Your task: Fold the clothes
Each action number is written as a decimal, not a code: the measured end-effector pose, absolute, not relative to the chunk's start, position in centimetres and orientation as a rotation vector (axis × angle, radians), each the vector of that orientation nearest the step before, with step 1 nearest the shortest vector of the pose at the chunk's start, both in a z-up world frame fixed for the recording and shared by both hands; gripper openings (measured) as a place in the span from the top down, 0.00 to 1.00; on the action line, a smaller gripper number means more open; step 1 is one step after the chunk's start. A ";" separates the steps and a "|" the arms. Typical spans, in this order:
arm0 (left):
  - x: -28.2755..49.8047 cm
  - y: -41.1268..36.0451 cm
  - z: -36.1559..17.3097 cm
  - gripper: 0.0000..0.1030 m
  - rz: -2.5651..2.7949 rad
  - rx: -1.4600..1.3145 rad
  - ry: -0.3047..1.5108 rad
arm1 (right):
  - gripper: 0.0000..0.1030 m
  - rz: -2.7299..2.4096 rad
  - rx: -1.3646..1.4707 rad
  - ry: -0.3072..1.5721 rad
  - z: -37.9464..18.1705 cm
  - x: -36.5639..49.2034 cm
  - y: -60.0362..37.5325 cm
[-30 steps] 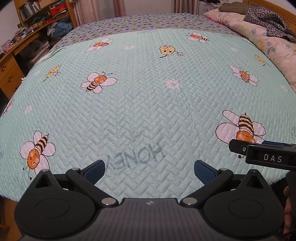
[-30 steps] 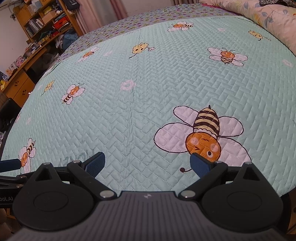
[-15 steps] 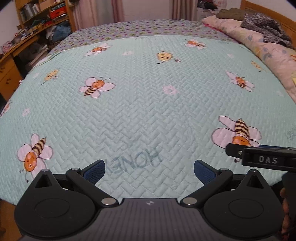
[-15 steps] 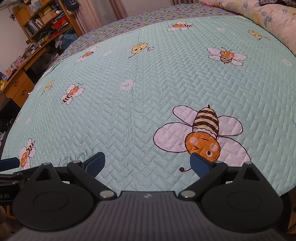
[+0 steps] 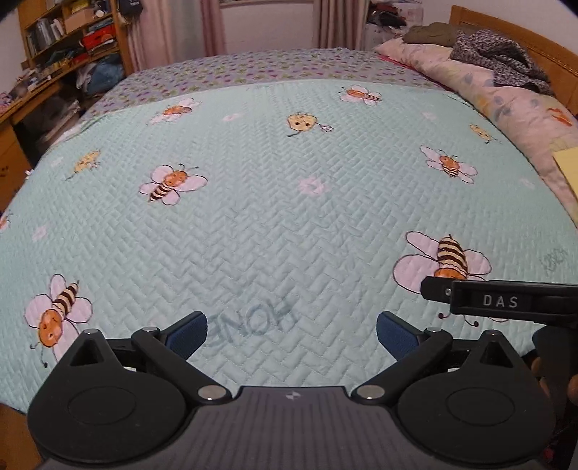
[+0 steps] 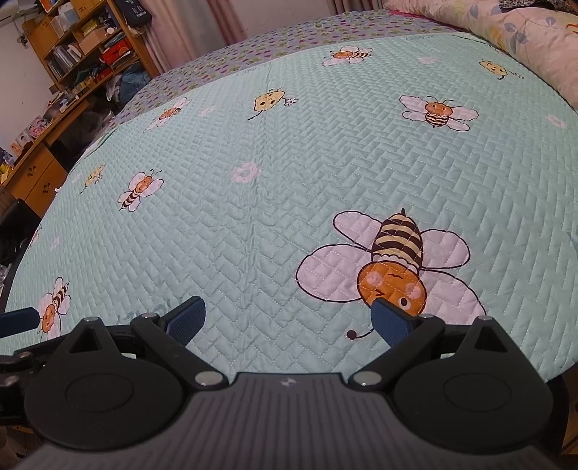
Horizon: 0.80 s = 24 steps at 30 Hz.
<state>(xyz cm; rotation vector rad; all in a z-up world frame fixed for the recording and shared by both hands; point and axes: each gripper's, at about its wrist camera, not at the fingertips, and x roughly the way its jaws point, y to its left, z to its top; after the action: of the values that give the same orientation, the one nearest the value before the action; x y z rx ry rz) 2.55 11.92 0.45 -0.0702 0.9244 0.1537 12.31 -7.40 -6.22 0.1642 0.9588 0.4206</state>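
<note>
A mint quilted bedspread (image 5: pixel 281 202) with bee prints covers the bed in both views (image 6: pixel 274 173). No loose garment lies on it near the grippers. A dark patterned garment (image 5: pixel 505 61) is heaped on the pillows at the far right, by the headboard. My left gripper (image 5: pixel 292 334) hangs open over the bed's near edge, nothing between its blue pads. My right gripper (image 6: pixel 289 318) is open too, above the large bee print (image 6: pixel 390 267). The right gripper's body, marked DAS (image 5: pixel 502 302), shows at the right of the left wrist view.
A floral pillow and duvet (image 5: pixel 513 108) run along the right side by a wooden headboard (image 5: pixel 505 32). Wooden shelves (image 5: pixel 68 39) and a cluttered desk (image 6: pixel 39 159) stand left of the bed. A purple dotted sheet (image 5: pixel 253 68) covers the far end.
The left wrist camera has tilted up and drawn back a little, so more of the far room and headboard shows. The right gripper has barely moved. Both stay open.
</note>
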 end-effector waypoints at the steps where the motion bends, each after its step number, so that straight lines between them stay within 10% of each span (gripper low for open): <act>1: 2.5 11.8 0.5 0.03 0.150 -0.070 0.923 | 0.05 0.421 0.164 0.959 -6.2 12.3 -7.4; 24: 2.0 11.2 1.2 0.01 0.150 -0.038 0.877 | 0.05 0.420 0.168 0.957 -6.3 12.3 -7.6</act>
<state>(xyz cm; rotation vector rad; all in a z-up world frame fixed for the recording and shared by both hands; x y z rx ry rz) 1.95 11.22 1.20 -0.0384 0.8768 0.1501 12.27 -7.58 -6.29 0.1681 0.9574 0.4196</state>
